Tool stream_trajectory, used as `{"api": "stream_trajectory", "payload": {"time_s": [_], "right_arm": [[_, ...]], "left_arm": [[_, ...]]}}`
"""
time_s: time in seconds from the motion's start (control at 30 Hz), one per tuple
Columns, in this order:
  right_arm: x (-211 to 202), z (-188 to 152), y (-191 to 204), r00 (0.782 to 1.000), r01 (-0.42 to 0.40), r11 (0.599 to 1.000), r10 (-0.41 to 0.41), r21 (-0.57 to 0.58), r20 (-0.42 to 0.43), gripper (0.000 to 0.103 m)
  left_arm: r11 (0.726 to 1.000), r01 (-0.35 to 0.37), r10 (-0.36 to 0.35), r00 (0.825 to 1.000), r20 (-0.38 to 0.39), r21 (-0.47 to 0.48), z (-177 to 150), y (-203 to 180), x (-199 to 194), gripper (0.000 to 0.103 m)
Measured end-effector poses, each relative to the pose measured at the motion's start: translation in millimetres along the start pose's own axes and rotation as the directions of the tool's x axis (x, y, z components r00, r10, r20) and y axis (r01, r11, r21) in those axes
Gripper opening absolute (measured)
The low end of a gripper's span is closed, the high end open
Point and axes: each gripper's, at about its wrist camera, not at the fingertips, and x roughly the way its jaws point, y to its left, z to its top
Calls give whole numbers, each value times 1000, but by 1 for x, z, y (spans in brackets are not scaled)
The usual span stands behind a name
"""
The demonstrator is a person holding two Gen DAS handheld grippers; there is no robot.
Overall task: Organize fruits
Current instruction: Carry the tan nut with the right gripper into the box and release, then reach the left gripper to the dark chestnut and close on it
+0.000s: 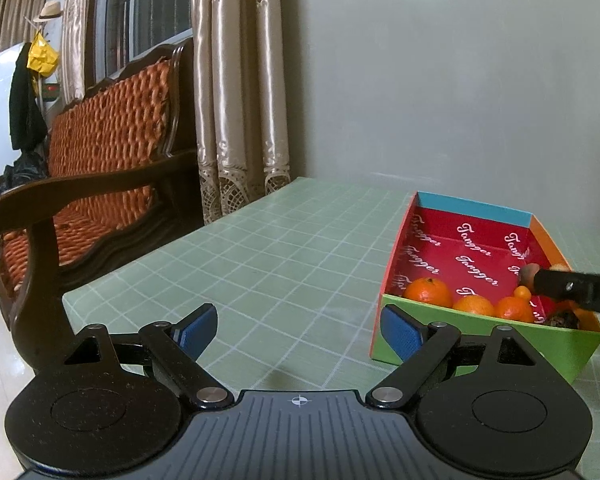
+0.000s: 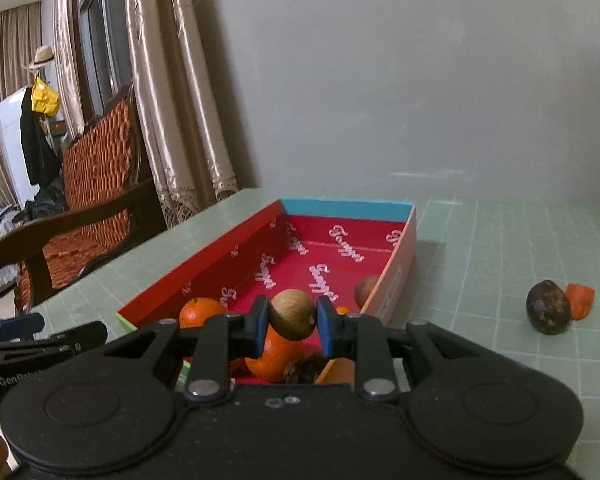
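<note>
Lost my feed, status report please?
Right gripper shut on brown fruit over box. Left gripper open, empty. Dark fruit on table; nothing blocking.

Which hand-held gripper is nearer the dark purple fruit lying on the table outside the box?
Right. The right hand-held gripper is above the box, holding a round brown fruit, left of the dark purple fruit. The left hand-held gripper hovers beyond the box's other side.

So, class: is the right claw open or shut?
Shut: the right claw grips a small brown fruit between both pads, above the box.
</note>
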Motion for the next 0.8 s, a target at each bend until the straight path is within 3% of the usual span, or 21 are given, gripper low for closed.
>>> {"api": "stream_trajectory", "payload": {"time_s": [0.13, 0.23, 0.37, 0.53, 0.8], "right_arm": [[1, -1, 1, 1000, -1, 1000, 1, -4, -8, 32], [-4, -1, 4, 1000, 7, 1000, -7, -19, 10, 45], [-12, 2, 4, 998, 17, 1000, -16, -17, 55, 86], [-20, 5, 3, 994, 63, 997, -60, -39, 90, 86], [-29, 5, -16, 986, 136, 991, -135, -1, 96, 94]], "left_arm": [[1000, 1, -1, 1000, -4, 1, 0, 0, 0, 88], [1000, 4, -4, 1000, -8, 1, 0, 0, 1, 88], [1000, 3, -3, 1000, -7, 9, -1, -3, 0, 88], [1000, 9, -9, 1000, -6, 17, -1, -8, 0, 88], [998, 52, -52, 999, 5, 24, 2, -29, -5, 89]]}}
